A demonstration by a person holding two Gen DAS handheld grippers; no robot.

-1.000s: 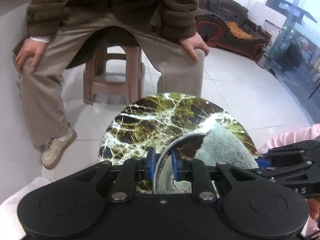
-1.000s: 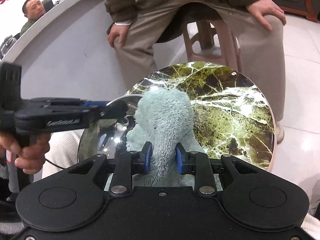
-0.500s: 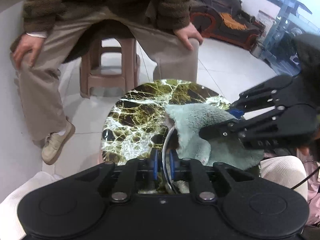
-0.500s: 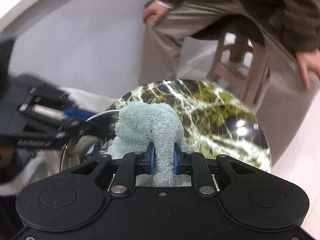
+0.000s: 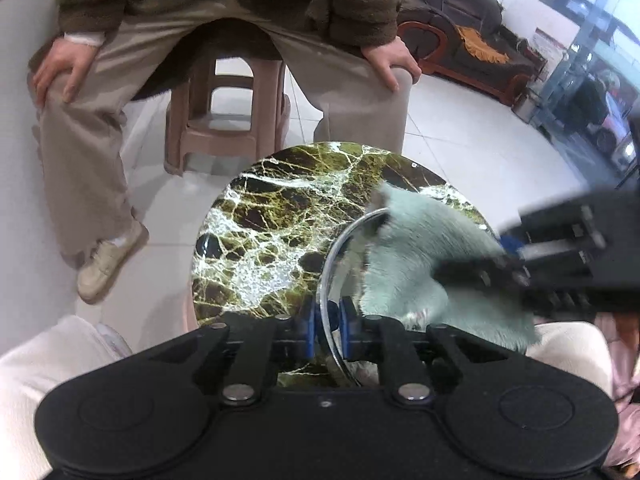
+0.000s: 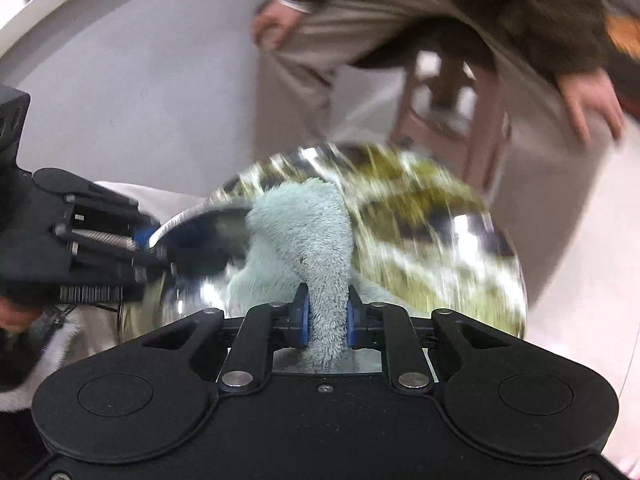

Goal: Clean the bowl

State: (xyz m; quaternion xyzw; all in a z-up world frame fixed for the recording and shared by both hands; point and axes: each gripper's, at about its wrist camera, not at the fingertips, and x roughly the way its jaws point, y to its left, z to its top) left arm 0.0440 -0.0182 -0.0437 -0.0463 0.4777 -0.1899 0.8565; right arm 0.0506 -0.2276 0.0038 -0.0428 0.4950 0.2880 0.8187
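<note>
Pinching steel bowl rim edge-on: left gripper, pads clamped on thin metal wall. Bowl tilted over round marble table, at 5 o'clock of tabletop. Right gripper clamped on fluffy pale-green cloth; cloth bunched inside bowl. Seated person at 12 o'clock.

The left tongs pinch the steel bowl by its rim above the marble desk; the right tongs press a fluffy cloth inside it.
</note>
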